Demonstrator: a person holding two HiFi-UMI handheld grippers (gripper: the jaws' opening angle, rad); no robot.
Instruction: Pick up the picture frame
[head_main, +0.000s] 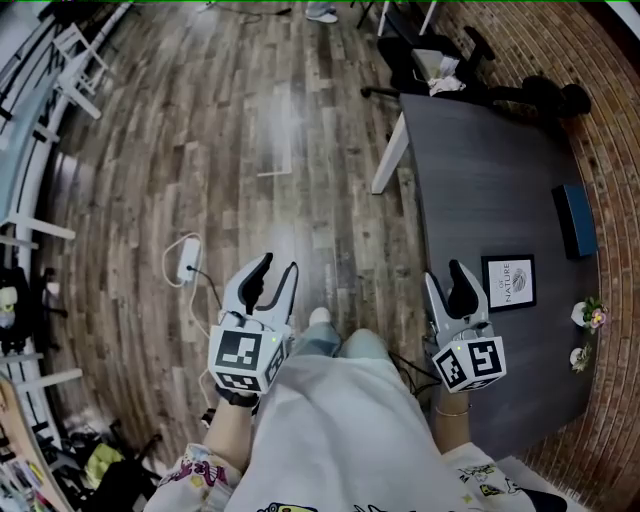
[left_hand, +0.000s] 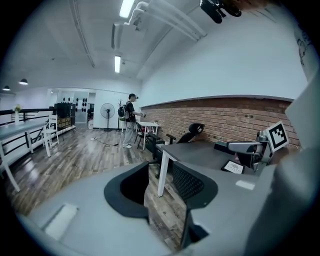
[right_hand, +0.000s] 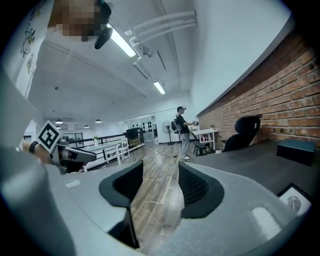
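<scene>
The picture frame (head_main: 509, 282), black with a white print, lies flat on the dark grey table (head_main: 480, 180). It also shows small on the table in the left gripper view (left_hand: 233, 167), and its corner shows at the lower right of the right gripper view (right_hand: 295, 200). My right gripper (head_main: 444, 275) is open at the table's left edge, just left of the frame and apart from it, with nothing between its jaws (right_hand: 156, 185). My left gripper (head_main: 277, 266) hangs open over the wooden floor, well left of the table, its jaws (left_hand: 160, 177) empty.
A dark blue box (head_main: 575, 220) lies on the table beyond the frame. Two small flower pots (head_main: 588, 314) stand by the brick wall. A black office chair (head_main: 420, 55) sits at the table's far end. A power strip (head_main: 188, 258) lies on the floor. A person (left_hand: 131, 120) stands far off.
</scene>
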